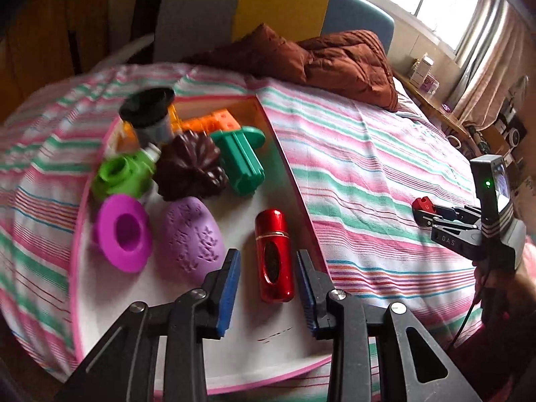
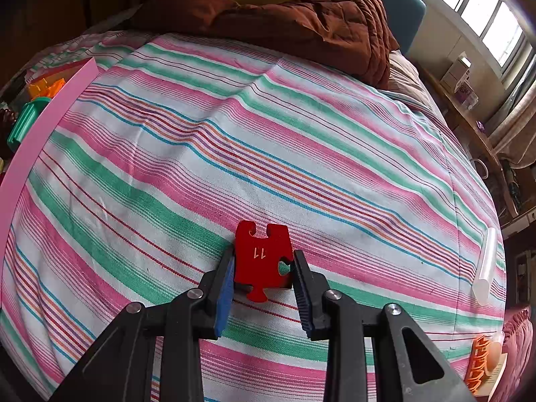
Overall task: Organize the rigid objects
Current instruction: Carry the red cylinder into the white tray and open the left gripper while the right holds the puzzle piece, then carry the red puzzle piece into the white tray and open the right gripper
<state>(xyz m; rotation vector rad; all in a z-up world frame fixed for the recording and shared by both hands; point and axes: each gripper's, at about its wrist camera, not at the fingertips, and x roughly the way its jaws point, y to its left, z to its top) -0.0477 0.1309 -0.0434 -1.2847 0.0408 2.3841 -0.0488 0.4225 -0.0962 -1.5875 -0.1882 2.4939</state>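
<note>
A white box with a pink rim lies on the striped bed. In it are a red metal cylinder, a purple egg, a magenta spool, a brown flower-shaped piece, a teal part, a light green part, orange blocks and a black-lidded cup. My left gripper is open around the red cylinder, with a gap at each pad. My right gripper is shut on a red puzzle piece marked 11, just above the sheet; it also shows at the right in the left wrist view, right gripper.
A brown quilt is bunched at the head of the bed. A white stick lies near the bed's right edge, and an orange object sits at the lower right. A cluttered shelf runs under the window. The box's pink wall is at far left.
</note>
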